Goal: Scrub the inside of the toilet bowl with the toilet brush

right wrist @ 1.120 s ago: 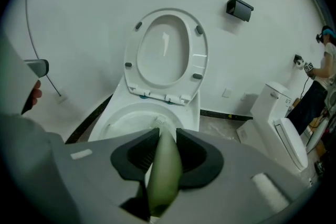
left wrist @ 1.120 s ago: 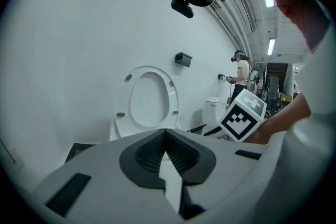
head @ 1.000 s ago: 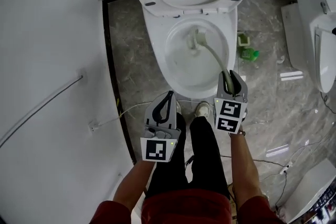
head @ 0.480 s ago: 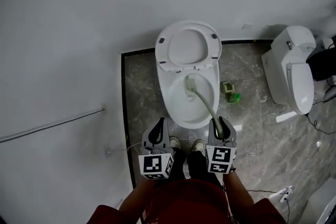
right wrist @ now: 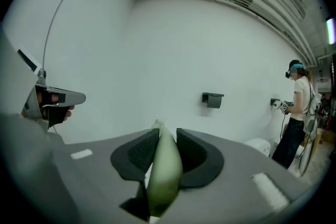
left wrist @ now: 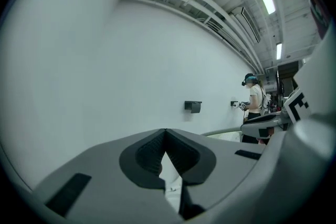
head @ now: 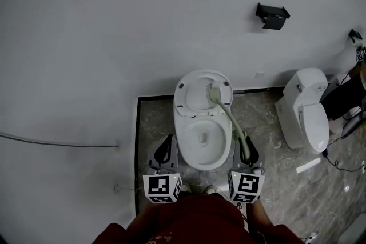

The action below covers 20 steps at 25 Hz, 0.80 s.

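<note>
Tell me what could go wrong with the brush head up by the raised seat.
The toilet brush head sits over the raised seat, not in the bowl, so it may drip or smear there. The right hand-held gripper is shut only on the far end of the long curved handle, so the brush could twist or swing.

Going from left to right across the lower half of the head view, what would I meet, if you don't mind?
Wall cable → left gripper → toilet → right gripper, shut on the toilet brush → second toilet.
</note>
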Tool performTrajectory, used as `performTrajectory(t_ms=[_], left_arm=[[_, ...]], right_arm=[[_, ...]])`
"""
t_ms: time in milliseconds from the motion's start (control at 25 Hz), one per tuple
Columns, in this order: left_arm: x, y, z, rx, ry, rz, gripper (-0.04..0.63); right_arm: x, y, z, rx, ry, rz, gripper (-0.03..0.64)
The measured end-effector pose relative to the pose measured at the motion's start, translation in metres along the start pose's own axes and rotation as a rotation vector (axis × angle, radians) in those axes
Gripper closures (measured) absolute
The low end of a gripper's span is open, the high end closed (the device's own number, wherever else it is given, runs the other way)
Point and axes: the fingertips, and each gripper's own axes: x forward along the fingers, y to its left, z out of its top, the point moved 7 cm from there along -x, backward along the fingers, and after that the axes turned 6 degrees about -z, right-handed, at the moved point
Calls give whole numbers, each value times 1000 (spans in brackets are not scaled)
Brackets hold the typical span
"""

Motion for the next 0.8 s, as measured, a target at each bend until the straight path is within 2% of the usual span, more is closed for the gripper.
performTrajectory(t_ms=[200, 400, 560, 800], left_arm=[[0, 8, 51, 20, -123, 6, 591], [-7, 13, 93, 79, -239, 27, 591], [-10, 16, 106, 90, -272, 38, 591], [-14, 19, 106, 94, -270, 46, 590]], right_arm=[[-3, -13, 53, -17, -139, -46, 503], [-5, -21, 101, -60, -294, -89, 503], [-4, -21, 112, -85, -340, -104, 503], [-6, -12, 116, -119, -348, -93, 503]])
